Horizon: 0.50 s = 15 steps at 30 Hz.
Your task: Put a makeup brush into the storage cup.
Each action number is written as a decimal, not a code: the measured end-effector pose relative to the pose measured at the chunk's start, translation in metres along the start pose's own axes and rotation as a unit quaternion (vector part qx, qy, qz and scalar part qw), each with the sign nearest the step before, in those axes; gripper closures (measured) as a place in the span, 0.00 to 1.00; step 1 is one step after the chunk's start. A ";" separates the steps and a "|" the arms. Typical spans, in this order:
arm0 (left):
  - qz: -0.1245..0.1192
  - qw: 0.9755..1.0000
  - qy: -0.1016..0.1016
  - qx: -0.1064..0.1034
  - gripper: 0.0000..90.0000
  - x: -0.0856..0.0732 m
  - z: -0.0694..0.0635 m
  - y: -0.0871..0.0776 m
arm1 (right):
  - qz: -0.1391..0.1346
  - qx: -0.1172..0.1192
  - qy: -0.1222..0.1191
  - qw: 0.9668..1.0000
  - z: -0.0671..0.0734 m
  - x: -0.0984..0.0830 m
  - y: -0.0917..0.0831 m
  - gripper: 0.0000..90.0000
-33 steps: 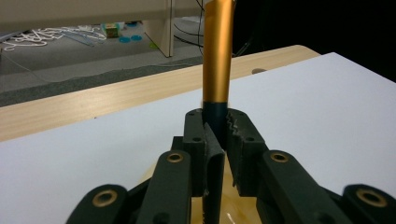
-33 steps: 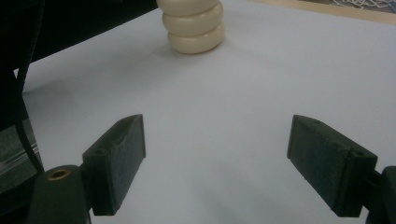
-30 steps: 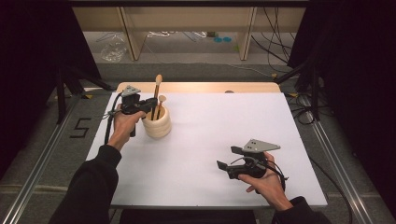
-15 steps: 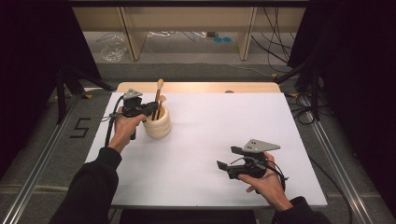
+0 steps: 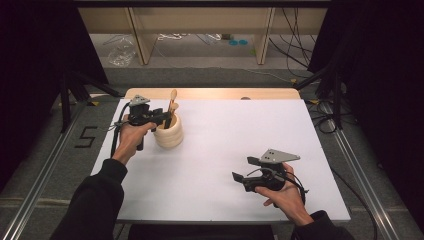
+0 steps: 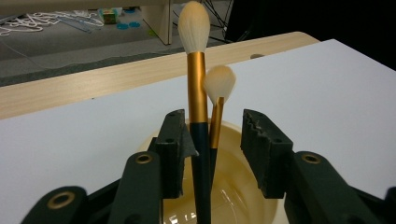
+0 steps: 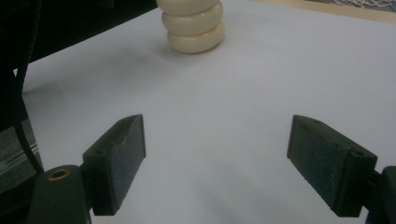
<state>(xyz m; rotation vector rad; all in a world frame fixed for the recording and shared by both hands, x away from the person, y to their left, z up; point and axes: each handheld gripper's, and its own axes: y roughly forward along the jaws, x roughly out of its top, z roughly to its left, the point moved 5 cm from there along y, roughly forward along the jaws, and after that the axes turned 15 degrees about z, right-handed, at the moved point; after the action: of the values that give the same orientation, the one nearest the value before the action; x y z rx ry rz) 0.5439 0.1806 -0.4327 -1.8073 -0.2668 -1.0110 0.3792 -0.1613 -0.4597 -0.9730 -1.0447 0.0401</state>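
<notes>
A cream ribbed cup (image 5: 168, 135) stands on the white table top at the back left. Two make-up brushes stand in it with gold ferrules and pale bristles up: a tall brush (image 6: 197, 84) and a short brush (image 6: 218, 109). My left gripper (image 5: 161, 118) hovers level at the cup's rim (image 6: 233, 140). Its jaws have just been opening, and both brush handles stand between them; the tall one rests close against the left pad (image 6: 173, 154). My right gripper (image 5: 240, 179) is held open over bare table at the front right, with nothing between its pads (image 7: 122, 158).
The white sheet (image 5: 240, 130) covers the table except a wooden strip (image 5: 210, 93) along the far edge. Metal rails (image 5: 45, 175) run beside the table. Shelving legs and cables (image 5: 280, 55) lie on the floor beyond. From the right gripper view the cup (image 7: 191, 23) stands far ahead.
The left gripper's jaws stand wider apart around the brush handles than before. Both hands have kept their places.
</notes>
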 end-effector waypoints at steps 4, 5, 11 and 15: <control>-0.001 1.000 0.004 -0.004 0.64 0.000 -0.003 -0.004 | 0.001 0.001 -0.001 1.000 0.000 0.000 0.000 0.23; -0.001 1.000 0.003 -0.001 0.64 0.000 -0.004 -0.005 | 0.001 0.002 -0.001 1.000 0.000 0.000 0.000 0.23; 0.000 1.000 0.006 0.002 0.66 0.000 -0.001 -0.008 | 0.001 0.001 -0.001 1.000 0.000 0.000 0.000 0.23; -0.003 1.000 0.001 0.003 0.65 0.000 0.001 -0.011 | 0.001 0.002 -0.001 1.000 0.000 0.000 0.000 0.23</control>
<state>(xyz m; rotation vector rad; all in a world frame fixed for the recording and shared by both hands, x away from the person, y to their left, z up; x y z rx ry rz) 0.5379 0.1865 -0.4259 -1.8006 -0.2729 -1.0156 0.3793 -0.1610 -0.4597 -0.9706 -1.0456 0.0448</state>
